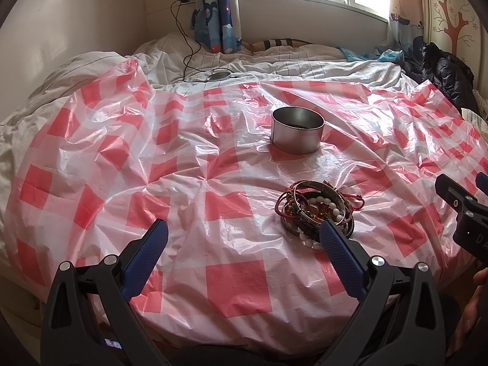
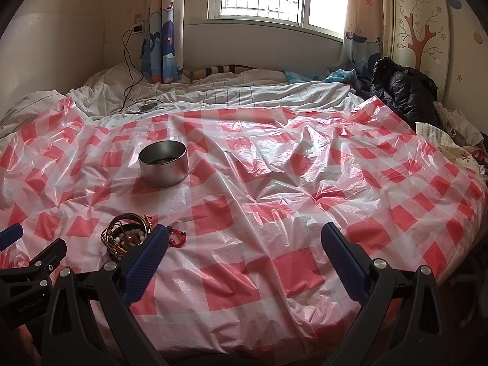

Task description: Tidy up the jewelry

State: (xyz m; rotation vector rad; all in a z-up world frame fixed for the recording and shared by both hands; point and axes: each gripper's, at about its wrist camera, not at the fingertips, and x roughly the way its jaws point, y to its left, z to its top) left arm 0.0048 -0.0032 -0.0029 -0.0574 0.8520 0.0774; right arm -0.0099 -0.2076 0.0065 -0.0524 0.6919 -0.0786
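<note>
A heap of bracelets and bead strings (image 1: 315, 209) lies on the red-and-white checked plastic sheet (image 1: 213, 164). Beyond it stands a round metal tin (image 1: 297, 130) with something dark at its bottom. My left gripper (image 1: 244, 238) is open, and its right finger overlaps the heap's near edge. In the right wrist view the heap (image 2: 128, 238) sits at lower left, partly behind my open right gripper's left finger, and the tin (image 2: 163, 163) stands farther back. The right gripper (image 2: 244, 241) holds nothing and hovers over bare sheet. A loose red cord bracelet (image 2: 177, 239) lies beside the heap.
The sheet covers a bed with white striped bedding (image 2: 244, 91). A black cable and a small round device (image 1: 218, 75) lie behind it. A black jacket (image 2: 402, 88) is piled at far right, with papers (image 2: 436, 135) beside it. A window and curtains stand behind.
</note>
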